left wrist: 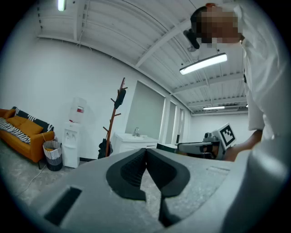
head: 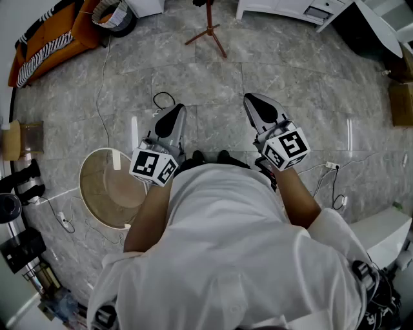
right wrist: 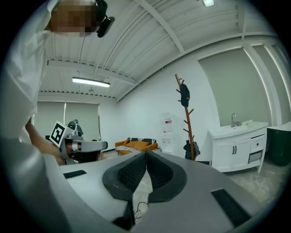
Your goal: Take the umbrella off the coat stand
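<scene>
A tall wooden coat stand [left wrist: 114, 119] [right wrist: 186, 120] rises across the room by the white wall; only its feet [head: 208, 31] show in the head view. A dark folded umbrella [left wrist: 105, 148] [right wrist: 192, 149] hangs low on it, and another dark item [right wrist: 184, 95] hangs near its top. My left gripper [head: 170, 117] [left wrist: 146, 152] and right gripper [head: 257, 103] [right wrist: 146, 154] are held level, side by side in front of my body, far from the stand. Both are shut, jaws meeting at the tips with nothing between them.
An orange sofa [head: 51, 35] [left wrist: 20, 132] and a bin [head: 116, 16] [left wrist: 53, 154] stand at the left. A water dispenser [left wrist: 72, 141] and a white sink cabinet [right wrist: 236, 145] flank the stand. A round beige tub [head: 113, 187] and cables [head: 164, 100] lie on the floor beside me.
</scene>
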Tool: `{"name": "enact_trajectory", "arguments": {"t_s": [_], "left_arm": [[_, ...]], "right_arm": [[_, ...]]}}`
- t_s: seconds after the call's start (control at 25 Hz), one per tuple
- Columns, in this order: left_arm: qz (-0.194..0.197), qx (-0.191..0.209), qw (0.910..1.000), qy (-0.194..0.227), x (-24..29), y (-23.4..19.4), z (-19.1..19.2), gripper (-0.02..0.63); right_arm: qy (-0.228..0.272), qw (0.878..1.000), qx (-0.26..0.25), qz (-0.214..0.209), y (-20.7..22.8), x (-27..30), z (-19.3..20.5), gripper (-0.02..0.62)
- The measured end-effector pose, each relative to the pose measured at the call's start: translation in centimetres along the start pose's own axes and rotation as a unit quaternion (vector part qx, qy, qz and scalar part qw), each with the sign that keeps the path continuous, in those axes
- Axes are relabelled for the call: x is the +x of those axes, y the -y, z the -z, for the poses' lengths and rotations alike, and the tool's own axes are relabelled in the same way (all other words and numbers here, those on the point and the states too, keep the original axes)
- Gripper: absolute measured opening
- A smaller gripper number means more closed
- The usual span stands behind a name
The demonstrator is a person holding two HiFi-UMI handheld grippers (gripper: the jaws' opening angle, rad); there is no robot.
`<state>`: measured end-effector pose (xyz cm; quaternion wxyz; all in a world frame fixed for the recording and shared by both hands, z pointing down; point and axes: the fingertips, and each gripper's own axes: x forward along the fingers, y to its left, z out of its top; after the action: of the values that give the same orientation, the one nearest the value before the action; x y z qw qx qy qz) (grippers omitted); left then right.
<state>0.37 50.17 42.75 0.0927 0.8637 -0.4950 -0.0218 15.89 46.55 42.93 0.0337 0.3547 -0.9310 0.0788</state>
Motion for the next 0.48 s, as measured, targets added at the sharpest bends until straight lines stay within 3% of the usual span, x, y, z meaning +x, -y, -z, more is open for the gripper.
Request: {"name": "enact_trajectory", "arguments": {"t_s": [0.48], "left_arm": [[-0.005,0.011,0.9999,-0.003,2.6,3.4,0.8,0.014]], "right_arm": [[0.026,0.999,0.006,-0.040,2.1,-3.1,-0.2,0.017]]}}
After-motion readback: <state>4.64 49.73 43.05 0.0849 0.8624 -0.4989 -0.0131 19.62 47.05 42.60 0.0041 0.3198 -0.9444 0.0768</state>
